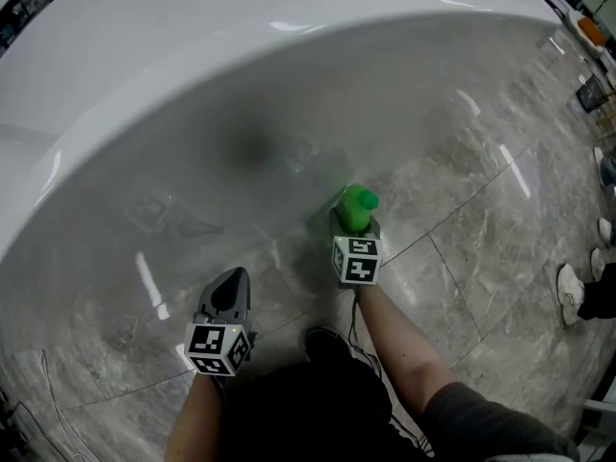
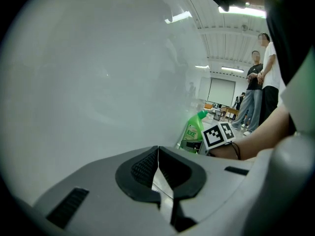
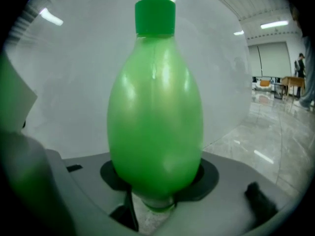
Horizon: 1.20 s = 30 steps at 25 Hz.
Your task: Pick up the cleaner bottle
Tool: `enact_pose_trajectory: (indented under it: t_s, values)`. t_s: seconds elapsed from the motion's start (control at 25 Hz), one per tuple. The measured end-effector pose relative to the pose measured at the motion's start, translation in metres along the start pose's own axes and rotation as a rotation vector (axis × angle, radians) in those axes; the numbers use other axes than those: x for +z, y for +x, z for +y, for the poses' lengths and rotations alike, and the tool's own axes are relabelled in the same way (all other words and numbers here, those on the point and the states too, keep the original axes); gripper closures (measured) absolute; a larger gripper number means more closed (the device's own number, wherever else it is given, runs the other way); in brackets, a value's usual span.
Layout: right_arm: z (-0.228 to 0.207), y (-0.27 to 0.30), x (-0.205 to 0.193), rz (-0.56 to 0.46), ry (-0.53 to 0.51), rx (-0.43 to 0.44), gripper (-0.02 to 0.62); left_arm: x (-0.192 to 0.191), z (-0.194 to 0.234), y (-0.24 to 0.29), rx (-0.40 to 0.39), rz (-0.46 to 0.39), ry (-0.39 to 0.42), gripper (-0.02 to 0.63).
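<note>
- Because it fills most of the head view, the glossy white curved tub wall [image 1: 241, 56] comes first. Its foot runs just behind the work, so a lift that swings away from the person could knock the load against it.
- Below it lies the polished grey marble-tile floor [image 1: 462, 258]. It looks hard and slick, so a dropped container would probably skid or roll, perhaps towards the bystanders' shoes [image 1: 571, 292] at the right edge.
- At lower left, the left gripper [image 1: 229, 285] hangs over bare floor, well apart from the task. Its ribbed black pads are pressed together with nothing between them, so it is not placed to steady anything if the other side slips.
- Near the middle of the head view, the right gripper [image 1: 355, 231] reaches in behind its marker cube. Its jaws pinch the belly of the green plastic cleaner bottle [image 3: 155, 117], and the pads appear to lie against both flanks with no gap showing.
- The bottle stands upright on the floor, just beside the foot of the white wall.
- Its body is smooth, rounded and shiny. I judge the main risk to be the curve squirting up or forward out of the pads if the hold is light, or the soft sides buckling if it is hard.
- The pinch sits low on the body, so the bottle may tip over the jaws once raised.
- The green screw cap [image 3: 155, 16] looks seated, but whether it is tight cannot be told.
</note>
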State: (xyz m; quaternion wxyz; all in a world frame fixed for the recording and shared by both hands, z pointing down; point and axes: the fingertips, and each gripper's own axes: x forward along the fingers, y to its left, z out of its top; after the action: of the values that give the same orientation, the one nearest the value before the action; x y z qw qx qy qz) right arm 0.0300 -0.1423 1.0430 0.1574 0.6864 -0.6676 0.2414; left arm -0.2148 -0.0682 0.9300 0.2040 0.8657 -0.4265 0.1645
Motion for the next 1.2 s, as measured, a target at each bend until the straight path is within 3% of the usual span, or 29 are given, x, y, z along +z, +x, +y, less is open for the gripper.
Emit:
enact_pose_trajectory:
  t_s: [0.24, 0.6, 0.84, 1.04, 1.2]
  values:
    - [-0.011, -0.002, -0.004, 0.034, 0.339, 0.113, 0.394, -0.001, 0.003, -0.004, 0.01, -0.011, -0.025, 0.591]
    - [0.012, -0.043, 0.023, -0.073, 0.66, 0.285, 0.394, 0.016, -0.002, -0.017, -0.024, -0.075, -0.029, 0.591]
    - [0.037, -0.108, 0.067, -0.096, 0.744, 0.392, 0.394, 0.051, -0.01, -0.07, -0.027, -0.122, -0.041, 0.591]
    - [0.054, -0.169, 0.109, -0.033, 0.721, 0.41, 0.396, 0.091, -0.033, -0.122, -0.011, -0.099, -0.038, 0.591]
    - [0.074, -0.217, 0.16, -0.001, 0.69, 0.445, 0.396, 0.13, -0.048, -0.165, 0.026, -0.097, -0.107, 0.591]
